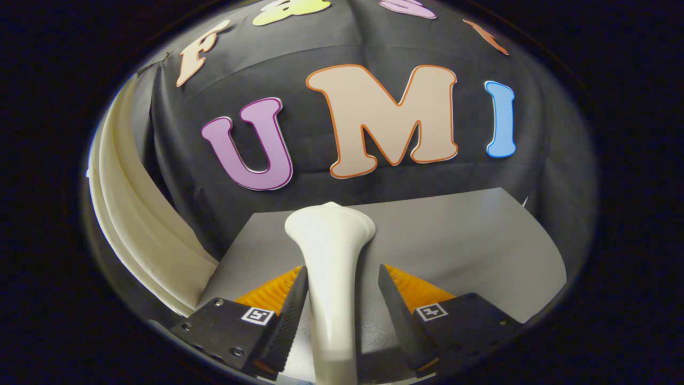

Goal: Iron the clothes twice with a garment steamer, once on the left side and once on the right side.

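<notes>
A: Steamer (pixel 330 267) between the fingers of the hand-held gripper (pixel 342 305)?
B: Yes; long axis pointing far, head over the grey tabletop (pixel 470 246). Left finger touches; right stands apart, so not clenched. Pale cloth (pixel 133 235) hangs left.

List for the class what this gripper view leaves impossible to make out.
- Steamer: its lower handle is cut off between the gripper fingers; whether the right finger touches it is unclear.
- Grey table: its near part is hidden by steamer and fingers.
- Cream cloth beside the left finger: too cropped to identify as the clothes.
</notes>
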